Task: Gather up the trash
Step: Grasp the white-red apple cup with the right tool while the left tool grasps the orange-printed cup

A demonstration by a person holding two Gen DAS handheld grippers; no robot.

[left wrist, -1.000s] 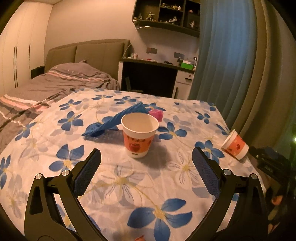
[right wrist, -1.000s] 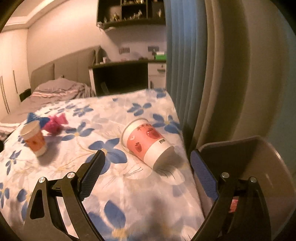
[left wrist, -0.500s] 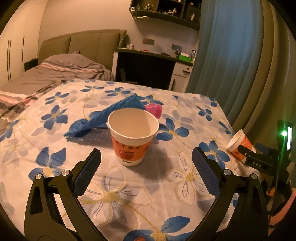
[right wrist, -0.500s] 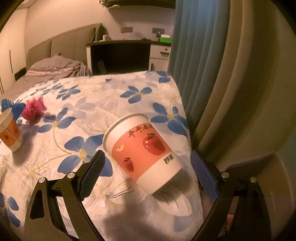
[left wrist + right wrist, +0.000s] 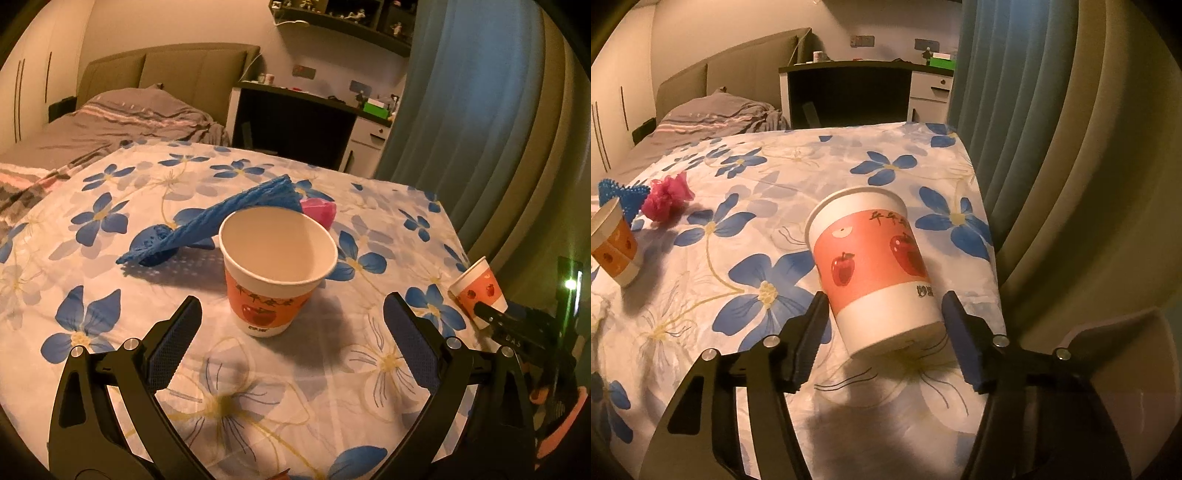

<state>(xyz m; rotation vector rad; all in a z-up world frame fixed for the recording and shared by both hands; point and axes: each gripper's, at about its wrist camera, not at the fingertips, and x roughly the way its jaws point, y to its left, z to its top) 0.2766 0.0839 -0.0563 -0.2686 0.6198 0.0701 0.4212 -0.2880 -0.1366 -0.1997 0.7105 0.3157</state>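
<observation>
A white tablecloth printed with blue flowers with yellow centres fills the middle of both views. At the centre of the left view stands a white paper cup with an orange band and a red apple; behind it lie a ribbed blue cloth and a crumpled pink wrapper. At the centre of the right view, a white paper cup with a salmon band and red apples lies tipped. Upper right hangs a blue curtain.
</observation>
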